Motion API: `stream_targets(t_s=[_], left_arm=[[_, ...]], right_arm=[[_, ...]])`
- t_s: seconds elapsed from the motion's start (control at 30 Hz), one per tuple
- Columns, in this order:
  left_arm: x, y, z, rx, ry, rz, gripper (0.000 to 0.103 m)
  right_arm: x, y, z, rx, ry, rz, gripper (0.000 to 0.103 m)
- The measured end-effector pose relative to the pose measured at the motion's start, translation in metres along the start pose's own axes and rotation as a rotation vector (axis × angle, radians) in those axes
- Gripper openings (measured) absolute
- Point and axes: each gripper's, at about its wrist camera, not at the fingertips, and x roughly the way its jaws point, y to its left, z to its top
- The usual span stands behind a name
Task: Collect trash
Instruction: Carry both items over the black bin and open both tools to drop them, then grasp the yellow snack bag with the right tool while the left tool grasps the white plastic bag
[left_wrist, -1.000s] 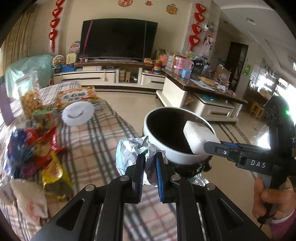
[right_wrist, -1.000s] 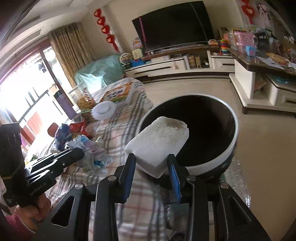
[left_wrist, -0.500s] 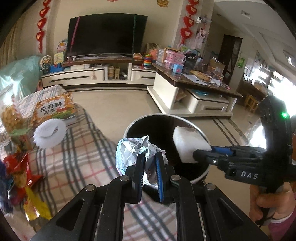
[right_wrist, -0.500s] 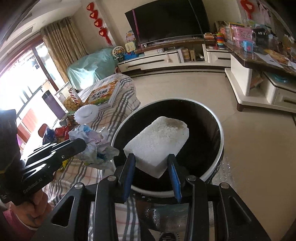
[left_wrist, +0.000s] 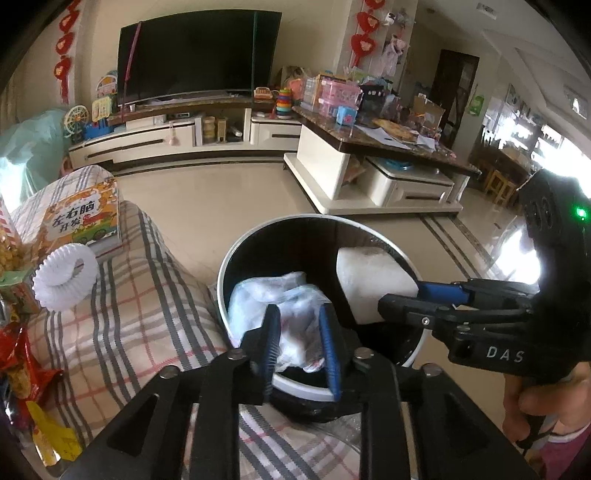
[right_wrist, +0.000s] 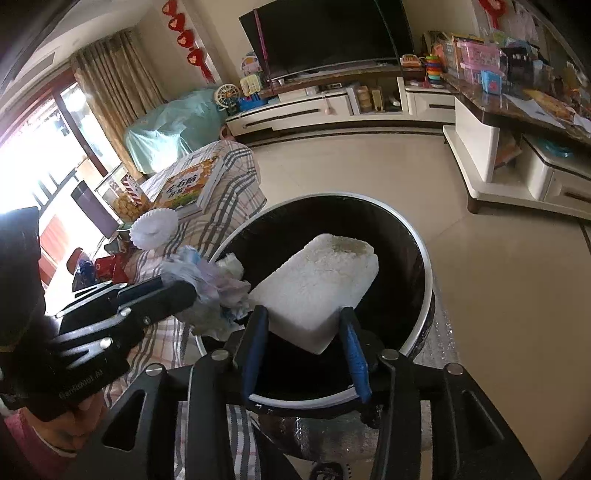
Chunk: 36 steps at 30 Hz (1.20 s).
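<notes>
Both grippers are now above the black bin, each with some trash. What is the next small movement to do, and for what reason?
Probably open the right gripper and let the white foam block fall. The block hangs over the dark mouth of the trash bin, inside its white rim. The left gripper has spread its jaws, and the crumpled wrapper, blurred, seems to be dropping in.

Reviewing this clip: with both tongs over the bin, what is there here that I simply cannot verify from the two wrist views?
- Bin contents: the interior is black in both views, and the foam block covers part of it.
- Left tongs grip: the crumpled bag is motion-blurred in the left view, so contact is uncertain.
- Snack wrappers: cut off by the left view's edge.
- Bin base: hidden by the right tongs body.
</notes>
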Motion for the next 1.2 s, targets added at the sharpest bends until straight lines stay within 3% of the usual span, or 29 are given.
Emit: stream_targets(t_s=[0.1,0.13,0.27,0.4,0.7,1.2], left_arm=[[-0.004,-0.004,0.0,-0.001,-0.009,0.016,0.05],[-0.006,-0.004,0.0,0.001,-0.017,0.023,0.052],[-0.019,-0.001,-0.012,-0.007,-0.032,0.041,0.053],[-0.039,0.012,-0.035,-0.058,-0.042,0.059,0.056],[-0.102,0.042,-0.107,-0.199,-0.038,0.119,0.056],[-0.232,0.087,-0.218,-0.407,-0.085,0.289,0.058]], right_arm=[[-0.001,-0.005,0.0,0.015,0.0,-0.012,0.05],[-0.003,-0.006,0.0,0.022,-0.005,-0.012,0.054],[-0.011,-0.007,-0.005,0.037,-0.023,-0.01,0.055],[-0.016,0.001,-0.01,0.039,-0.038,0.001,0.065],[-0.019,0.058,-0.027,-0.012,-0.061,0.045,0.081],[0.022,0.168,-0.069,-0.108,0.02,0.159,0.083]])
